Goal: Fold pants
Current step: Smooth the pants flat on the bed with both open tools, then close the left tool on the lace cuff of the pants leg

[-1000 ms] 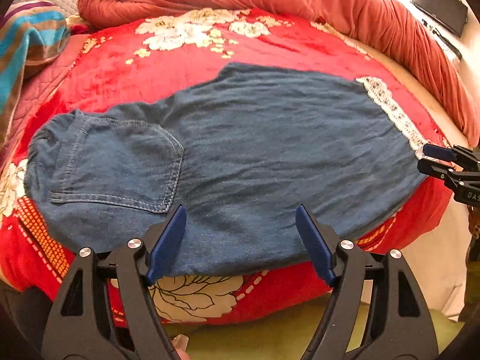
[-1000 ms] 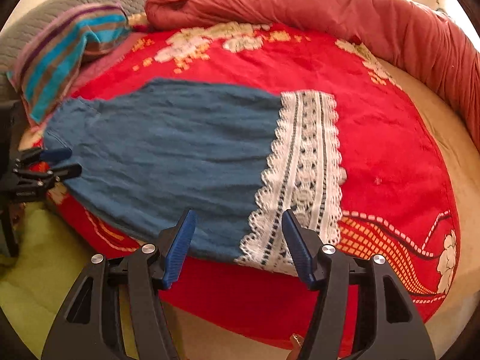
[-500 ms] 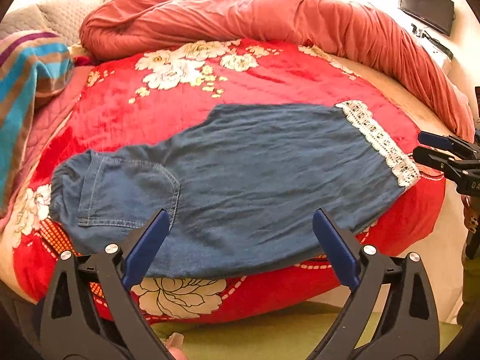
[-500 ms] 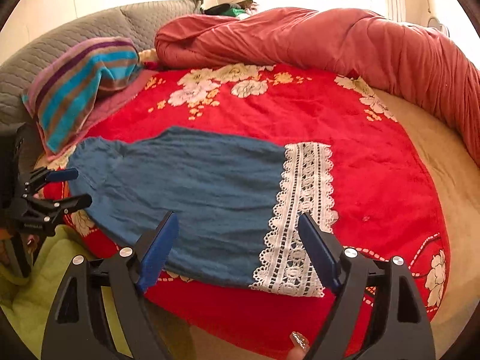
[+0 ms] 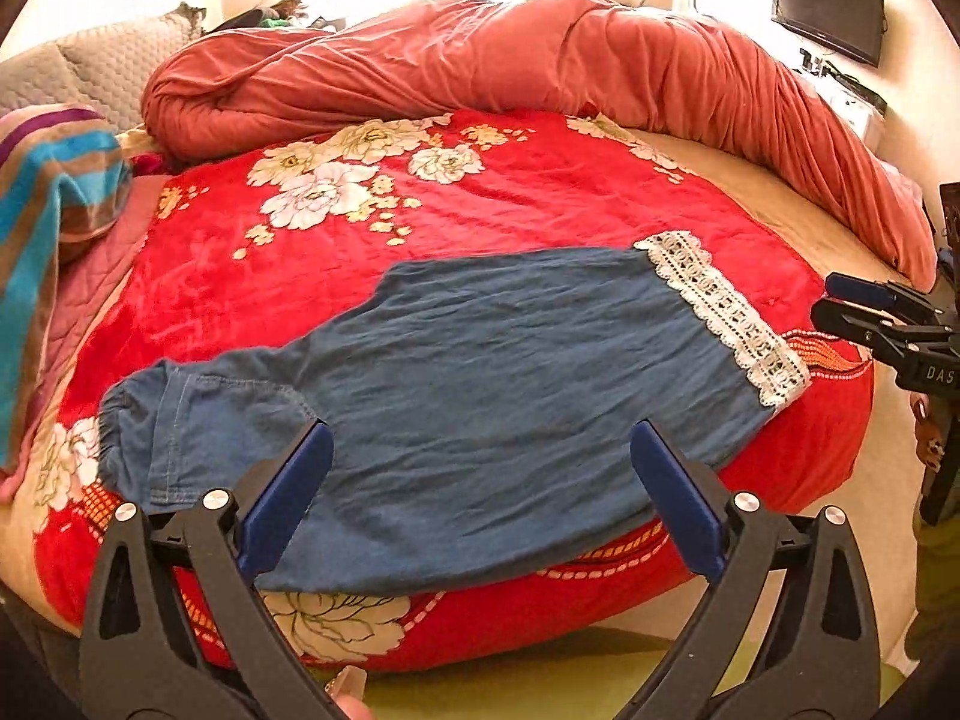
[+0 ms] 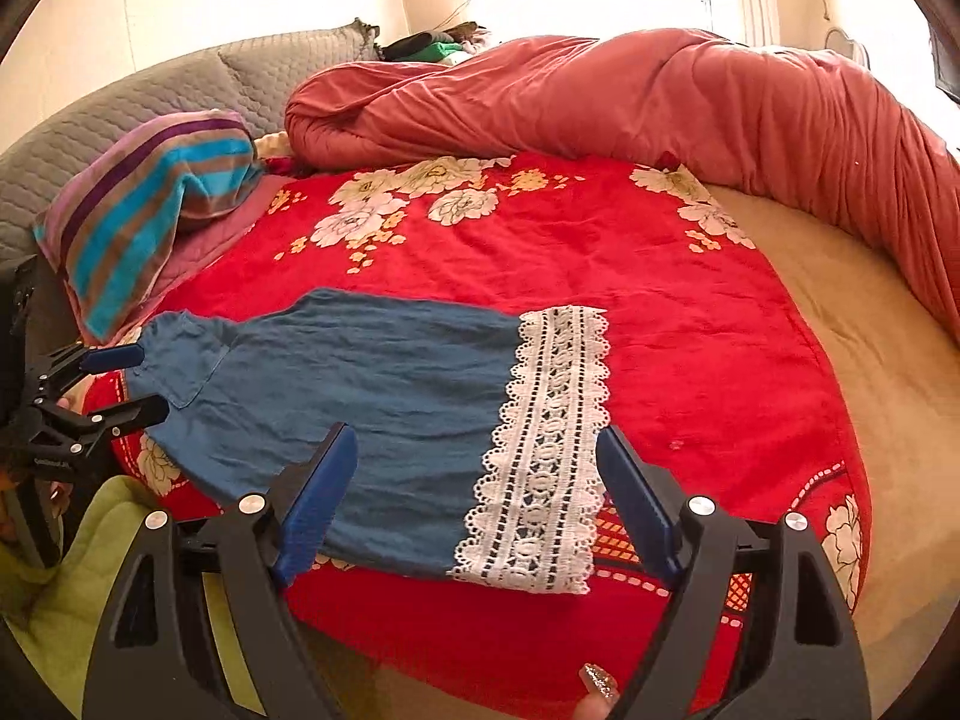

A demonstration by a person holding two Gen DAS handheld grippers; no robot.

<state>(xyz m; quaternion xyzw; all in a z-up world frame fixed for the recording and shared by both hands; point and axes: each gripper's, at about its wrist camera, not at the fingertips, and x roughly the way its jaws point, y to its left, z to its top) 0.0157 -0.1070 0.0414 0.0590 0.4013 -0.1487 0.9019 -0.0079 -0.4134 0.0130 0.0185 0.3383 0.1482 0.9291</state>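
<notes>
Both grippers, left gripper (image 5: 480, 498) and right gripper (image 6: 477, 498), hang wide open, empty; the pants (image 5: 456, 384) lie flat along the near bed edge; soft, limp denim, I'd pinch waistband left, lace hem (image 6: 546, 444) right.

Red floral plush blanket (image 5: 540, 192) covers the round bed. Bunched salmon-red quilt (image 5: 540, 54) along the far edge. Striped turquoise-brown-purple towel (image 6: 150, 210) far left, against grey quilted headboard (image 6: 180, 84). Black wall-mounted screen (image 5: 828, 9) far right.

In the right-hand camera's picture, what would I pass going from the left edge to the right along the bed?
The other gripper → blue pants → white lace hem → bare red flowered blanket → tan sheet.
</notes>
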